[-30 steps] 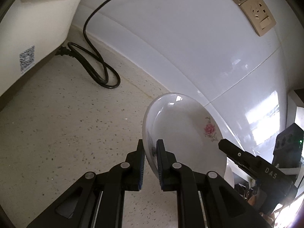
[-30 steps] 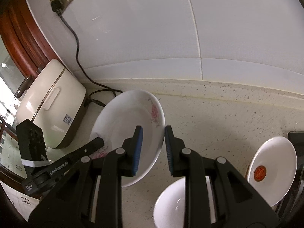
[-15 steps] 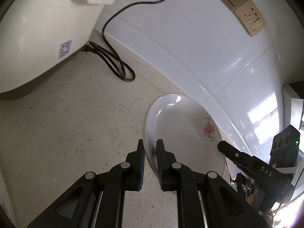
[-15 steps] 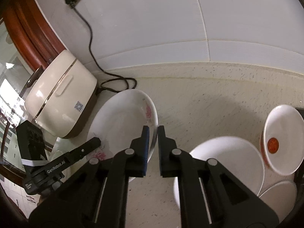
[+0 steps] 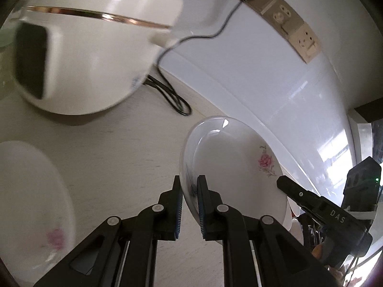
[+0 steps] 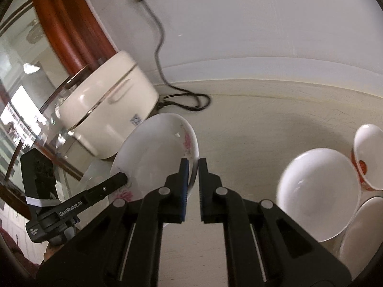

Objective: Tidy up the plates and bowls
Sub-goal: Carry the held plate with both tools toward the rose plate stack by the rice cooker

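Left gripper was clamped on the rim of the rose plate, held tilted above the bench near the back wall; right gripper nearly closed at the plate's opposite rim, contact unclear; rice cooker at back-left; white bowl and red-marked bowl at right edge.

1. L wrist cam: low, close over counter, faces wall sockets.
2. R wrist cam: higher, faces same wall.
3. Shared: rose plate, rice cooker.
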The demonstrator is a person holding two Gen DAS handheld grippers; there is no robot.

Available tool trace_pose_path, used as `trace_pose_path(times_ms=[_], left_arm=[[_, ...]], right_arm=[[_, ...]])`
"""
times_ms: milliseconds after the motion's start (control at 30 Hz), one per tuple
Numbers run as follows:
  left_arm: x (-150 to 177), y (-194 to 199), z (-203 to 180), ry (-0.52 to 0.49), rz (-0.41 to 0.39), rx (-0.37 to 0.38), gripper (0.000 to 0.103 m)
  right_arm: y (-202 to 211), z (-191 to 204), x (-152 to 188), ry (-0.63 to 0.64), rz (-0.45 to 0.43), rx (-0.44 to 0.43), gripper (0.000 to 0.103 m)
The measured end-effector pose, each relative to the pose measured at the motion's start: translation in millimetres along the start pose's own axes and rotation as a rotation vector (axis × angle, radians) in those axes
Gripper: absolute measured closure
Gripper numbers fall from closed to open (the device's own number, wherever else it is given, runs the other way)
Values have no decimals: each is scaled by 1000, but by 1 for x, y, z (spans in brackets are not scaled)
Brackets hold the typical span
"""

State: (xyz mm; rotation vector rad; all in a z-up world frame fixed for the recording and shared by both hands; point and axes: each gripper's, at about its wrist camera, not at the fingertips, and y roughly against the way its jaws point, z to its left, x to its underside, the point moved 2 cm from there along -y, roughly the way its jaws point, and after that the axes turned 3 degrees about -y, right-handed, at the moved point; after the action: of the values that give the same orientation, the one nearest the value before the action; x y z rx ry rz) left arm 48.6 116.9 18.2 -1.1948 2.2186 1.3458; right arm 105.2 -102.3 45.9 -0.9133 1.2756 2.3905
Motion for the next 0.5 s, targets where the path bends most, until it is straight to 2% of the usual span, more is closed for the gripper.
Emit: trace_pose_path(times_ms=[233, 500], left_arm=[[2, 50, 42, 37, -64, -73, 91], [9, 90, 103, 98, -138, -217, 91]], right_arm=[[-25, 49, 18, 81, 41, -63, 92], [-73, 121, 52, 235, 147, -116, 90]])
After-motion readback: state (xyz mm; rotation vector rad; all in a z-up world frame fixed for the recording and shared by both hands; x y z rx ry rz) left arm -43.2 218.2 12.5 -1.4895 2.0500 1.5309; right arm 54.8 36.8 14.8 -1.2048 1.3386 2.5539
